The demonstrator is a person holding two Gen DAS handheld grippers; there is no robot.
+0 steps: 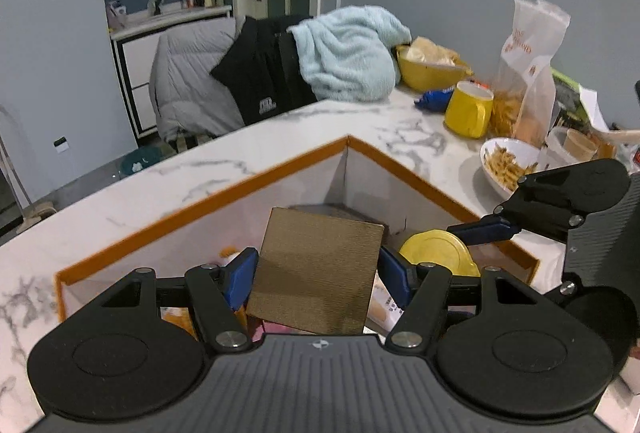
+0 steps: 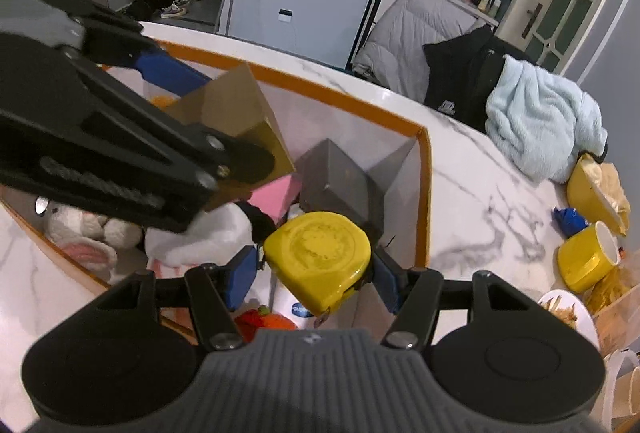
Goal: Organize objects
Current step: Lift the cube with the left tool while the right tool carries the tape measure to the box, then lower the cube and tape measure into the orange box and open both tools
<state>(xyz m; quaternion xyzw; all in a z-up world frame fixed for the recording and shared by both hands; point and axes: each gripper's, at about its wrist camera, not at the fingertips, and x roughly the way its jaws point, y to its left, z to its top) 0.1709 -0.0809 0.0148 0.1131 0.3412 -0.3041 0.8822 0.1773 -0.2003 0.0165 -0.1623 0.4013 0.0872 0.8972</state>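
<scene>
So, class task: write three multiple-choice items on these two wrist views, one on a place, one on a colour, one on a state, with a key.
1. Where is the grey box?
A. in the bin's far corner
B. on the marble counter
C. in the bowl

2. What colour is the tape measure?
A. red
B. yellow
C. green

3. The left gripper is:
A. open, empty
B. shut on a mug
C. shut on a brown box

Key:
1 A: the grey box sits in the corner of the orange-rimmed bin.
2 B: the tape measure is yellow in the right gripper.
3 C: the left gripper clamps the brown box.

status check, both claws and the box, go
Left claw shut on brown box. Right claw shut on yellow tape measure. Both over orange-rimmed bin, already crowded: grey box, plush toys.
</scene>
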